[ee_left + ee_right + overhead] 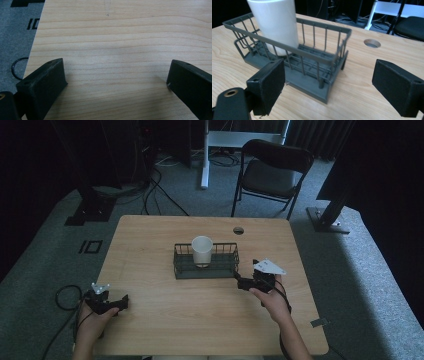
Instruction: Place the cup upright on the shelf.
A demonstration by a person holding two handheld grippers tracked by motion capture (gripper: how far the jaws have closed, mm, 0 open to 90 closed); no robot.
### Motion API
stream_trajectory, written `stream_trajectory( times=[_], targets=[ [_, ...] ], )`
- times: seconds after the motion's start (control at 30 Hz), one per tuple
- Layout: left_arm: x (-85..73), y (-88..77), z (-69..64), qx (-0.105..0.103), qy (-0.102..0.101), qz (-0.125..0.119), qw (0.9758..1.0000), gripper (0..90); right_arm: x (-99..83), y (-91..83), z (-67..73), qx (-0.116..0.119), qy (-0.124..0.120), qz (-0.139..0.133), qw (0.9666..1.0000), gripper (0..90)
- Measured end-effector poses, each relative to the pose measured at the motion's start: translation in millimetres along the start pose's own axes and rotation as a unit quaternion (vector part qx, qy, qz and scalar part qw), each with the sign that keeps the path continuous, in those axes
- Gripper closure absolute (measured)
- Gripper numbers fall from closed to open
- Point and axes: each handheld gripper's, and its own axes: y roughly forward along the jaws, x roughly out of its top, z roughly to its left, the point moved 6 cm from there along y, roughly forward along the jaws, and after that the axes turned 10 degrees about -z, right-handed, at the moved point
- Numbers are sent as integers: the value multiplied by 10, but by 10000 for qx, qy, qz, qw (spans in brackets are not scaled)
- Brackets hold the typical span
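While my right gripper (329, 85) gapes wide and empty just right of the dark wire basket (317, 82), the white paper cup (275, 23) already stands inside; my left gripper (117, 82), open and idle, hangs over bare wooden table (120, 37) at near left.

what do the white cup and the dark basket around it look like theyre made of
The white cup looks like smooth matte paper or plastic, with even, unglazed walls; which one, the pictures leave open. The dark grey wire basket looks like coated metal: thin straight rods and a matte finish. It stands on a pale wood-grain table.
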Motion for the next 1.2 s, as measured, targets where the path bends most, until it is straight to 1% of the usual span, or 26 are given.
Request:
stream_trajectory(
  times=[0.17, 0.2, 0.23, 0.33, 0.37, 0.4, 0.47, 0.63, 0.83, 0.9, 0.97, 1.13, 1.2],
  targets=[
    [0, 0, 0, 0, 0, 0, 10000, 24, -89, -67, -95, -88, 55, 67, 9999, 111],
    [0, 0, 0, 0, 0, 1, 10000, 24, -130, -93, -132, -123, 46, 102, 9999, 111],
    [0, 0, 0, 0, 1, 0, 10000, 24, -130, -93, -132, -123, 46, 102, 9999, 111],
    [0, 1, 0, 3, 0, -2, 10000, 24, -211, -130, -177, -145, 22, 196, 9997, 111],
    [0, 0, 0, 2, 1, -1, 10000, 24, -268, -157, -213, -166, 61, 244, 9995, 111],
    [0, 1, 0, 3, 1, -2, 10000, 24, -268, -157, -213, -166, 61, 244, 9995, 111],
    [0, 0, 0, 3, 2, -1, 10000, 24, -317, -190, -261, -209, 102, 293, 9993, 111],
    [0, 0, 0, 2, 3, 1, 10000, 24, -442, -280, -384, -332, 100, 442, 9984, 111],
    [0, 0, 0, 3, 4, 0, 10000, 24, -596, -381, -488, -431, 282, 609, 9968, 110],
    [0, 0, 0, 3, 3, 0, 10000, 24, -628, -414, -517, -466, 306, 644, 9964, 111],
    [0, 0, 1, 3, 4, 0, 10000, 24, -649, -454, -539, -462, 409, 670, 9958, 111],
    [0, 0, 0, 2, 3, 0, 10000, 24, -717, -550, -618, -528, 395, 799, 9946, 111],
    [0, 0, 1, 3, 4, 1, 10000, 24, -747, -590, -655, -580, 450, 841, 9938, 111]
  ],
)
